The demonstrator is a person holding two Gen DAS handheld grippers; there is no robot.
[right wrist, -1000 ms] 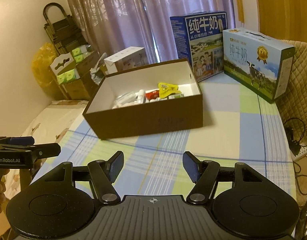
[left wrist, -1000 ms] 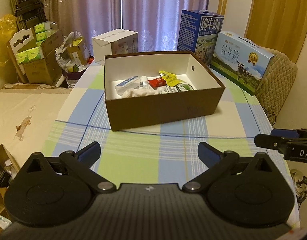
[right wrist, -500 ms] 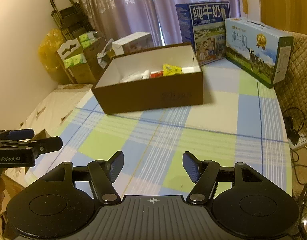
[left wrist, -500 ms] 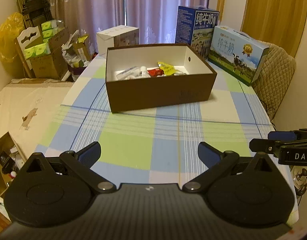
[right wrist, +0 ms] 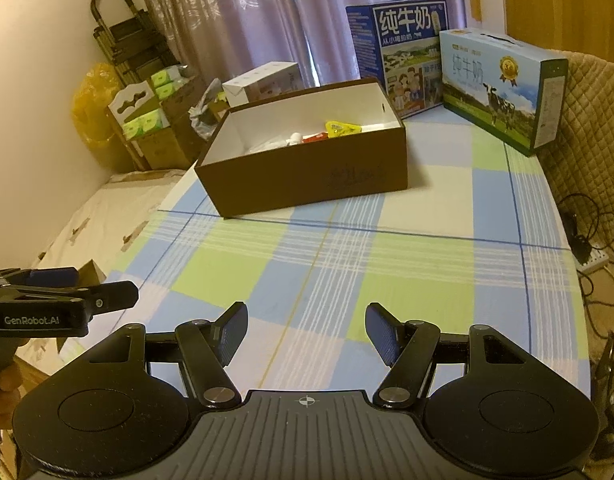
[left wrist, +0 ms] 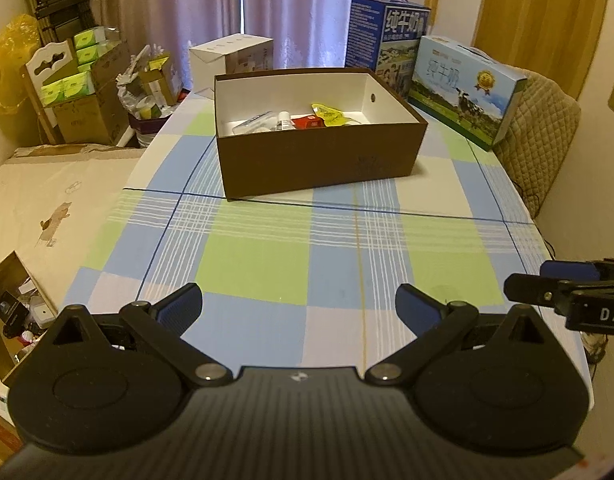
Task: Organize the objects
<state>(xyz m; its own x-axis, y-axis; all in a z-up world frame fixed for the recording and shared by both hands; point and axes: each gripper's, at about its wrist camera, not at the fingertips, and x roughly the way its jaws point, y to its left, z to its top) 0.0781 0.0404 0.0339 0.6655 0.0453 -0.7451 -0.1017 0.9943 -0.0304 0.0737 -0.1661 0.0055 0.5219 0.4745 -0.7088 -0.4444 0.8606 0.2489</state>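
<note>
A brown cardboard box (left wrist: 319, 160) (right wrist: 307, 176) with a white inside stands at the far middle of the checked tablecloth. In it lie a yellow packet (left wrist: 327, 114) (right wrist: 341, 128), a red packet (left wrist: 307, 121), a small white bottle (left wrist: 284, 117) and other small white items. My left gripper (left wrist: 299, 304) hangs open over the near part of the table, nothing between its blue pads. My right gripper (right wrist: 305, 328) is open too, empty, well short of the box. Each gripper shows at the edge of the other's view.
Two blue milk cartons (left wrist: 463, 92) (right wrist: 503, 92) stand at the back right, a white box (left wrist: 231, 54) behind the brown one. Cardboard boxes with green packs (left wrist: 79, 92) and a yellow bag sit at the left. A quilted chair (left wrist: 543, 136) and cables (right wrist: 591, 248) lie right of the table.
Both grippers have drawn back from the brown box, which now looks smaller and farther off. More of the tablecloth shows in front. Both grippers stay open.
</note>
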